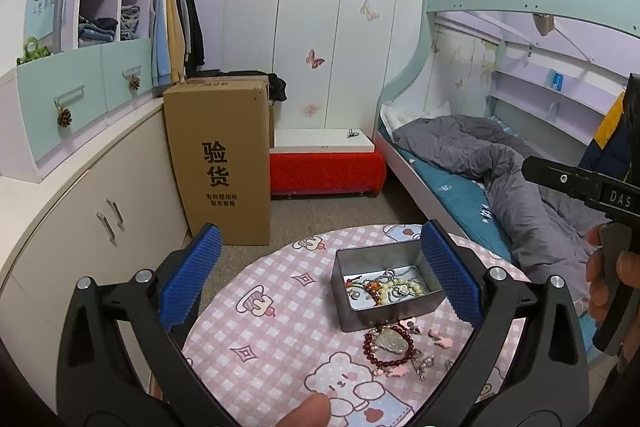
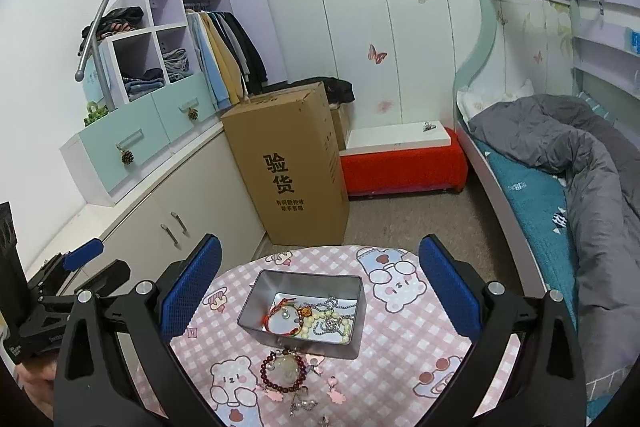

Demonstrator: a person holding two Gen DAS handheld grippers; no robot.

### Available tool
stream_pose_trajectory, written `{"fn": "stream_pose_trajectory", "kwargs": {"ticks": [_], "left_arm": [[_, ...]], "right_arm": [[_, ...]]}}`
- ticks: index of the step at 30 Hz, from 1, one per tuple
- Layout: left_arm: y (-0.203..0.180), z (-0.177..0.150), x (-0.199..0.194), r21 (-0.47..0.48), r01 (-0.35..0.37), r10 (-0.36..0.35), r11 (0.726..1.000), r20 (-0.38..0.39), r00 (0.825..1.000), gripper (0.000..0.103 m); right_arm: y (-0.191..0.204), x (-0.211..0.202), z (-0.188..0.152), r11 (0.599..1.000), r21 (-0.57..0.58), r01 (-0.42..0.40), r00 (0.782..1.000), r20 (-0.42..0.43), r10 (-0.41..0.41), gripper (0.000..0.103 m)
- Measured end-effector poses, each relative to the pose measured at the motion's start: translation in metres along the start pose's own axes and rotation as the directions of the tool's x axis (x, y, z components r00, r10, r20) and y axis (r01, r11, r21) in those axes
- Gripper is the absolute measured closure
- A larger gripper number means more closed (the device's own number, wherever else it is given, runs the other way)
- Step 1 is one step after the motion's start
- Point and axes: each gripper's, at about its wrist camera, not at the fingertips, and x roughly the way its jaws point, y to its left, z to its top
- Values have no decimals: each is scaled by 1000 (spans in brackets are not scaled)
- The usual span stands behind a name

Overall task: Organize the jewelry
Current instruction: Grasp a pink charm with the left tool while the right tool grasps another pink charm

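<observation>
Both the left claw [image 1: 320, 279] and right claw [image 2: 320, 281] gape wide, empty, above the worktop [image 2: 400, 347]; tin box [image 2: 280, 283] and beaded bracelet [image 2: 267, 375] lie between and below their fingers.

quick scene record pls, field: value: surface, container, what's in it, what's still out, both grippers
surface: round table with pink checked bear-print cloth
container: open metal tin, upright, mid-table
in tin: red cord bracelet, pale bead strand, silver chains
still out: dark red bead bracelet around a pale pendant, pink charms, in front of the tin
left gripper: open, empty
right gripper: open, empty
</observation>
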Motion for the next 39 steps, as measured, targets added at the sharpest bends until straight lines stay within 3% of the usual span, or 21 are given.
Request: {"fn": "stream_pose_trajectory", "kwargs": {"ticks": [13,20,31,39], "left_arm": [[4,-37,-25,-2,20,-20,1000,-14,1000,6],[7,-70,-18,-18,18,-19,1000,-89,996,6],[-8,-121,1,-5,37,-37,999,-224,974,6],[-34,-143,42,43,64,-46,997,-328,943,6]], "right_arm": [[2,-37,-33,999,-4,49,999,21,-49,8],[-5,-39,-76,999,2,54,997,-57,-54,8],[-3,-24,-126,998,1,59,981,-187,-58,8],[-12,-4,-161,996,8,86,954,-288,-80,8]]}}
